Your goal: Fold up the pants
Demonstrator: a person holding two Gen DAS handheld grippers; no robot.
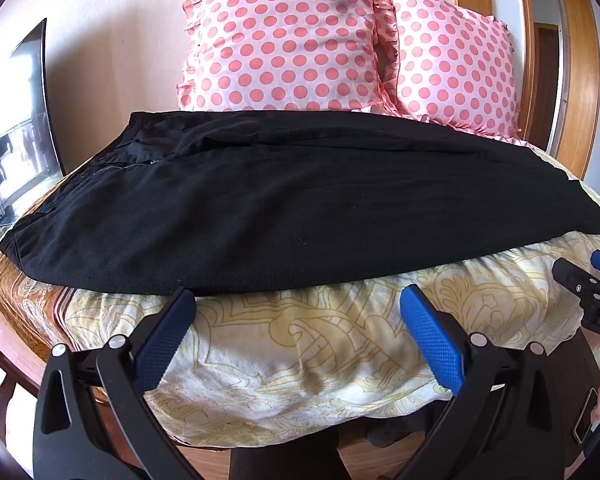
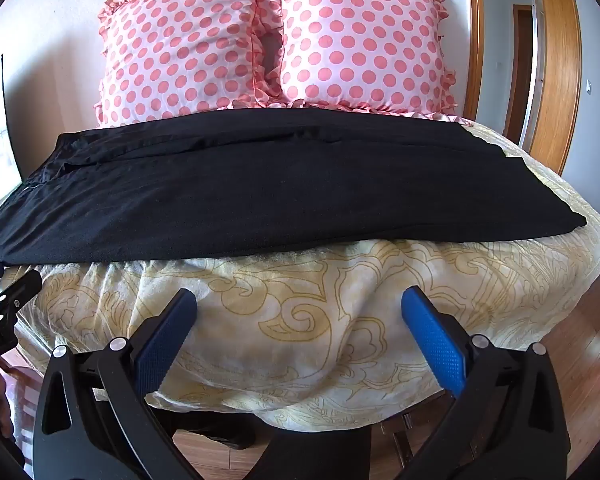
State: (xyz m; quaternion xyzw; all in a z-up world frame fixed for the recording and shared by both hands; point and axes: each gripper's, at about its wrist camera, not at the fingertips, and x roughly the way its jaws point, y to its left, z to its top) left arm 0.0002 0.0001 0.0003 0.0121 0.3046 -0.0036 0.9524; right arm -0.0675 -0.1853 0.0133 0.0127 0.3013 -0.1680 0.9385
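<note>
Black pants (image 1: 284, 208) (image 2: 260, 188) lie flat across the bed, waistband with zipper at the left, leg ends at the right. My left gripper (image 1: 298, 300) hovers over the bedspread just in front of the pants' near edge, its jaws wide open and nothing between them. Its left blue fingertip (image 1: 182, 300) sits close to the fabric's hem. My right gripper (image 2: 300, 302) stands open too, a little short of the pants, over the patterned sheet. Each gripper shows at the edge of the other's view: the right gripper (image 1: 596, 272), the left gripper (image 2: 8, 284).
Two pink polka-dot pillows (image 1: 288, 36) (image 2: 360, 36) lean against the wall behind the pants. The cream patterned bedspread (image 1: 300, 344) (image 2: 320, 312) hangs over the bed's near edge. A screen (image 1: 16, 120) stands left; a wooden door frame (image 2: 556, 72) stands right. Wood floor lies below.
</note>
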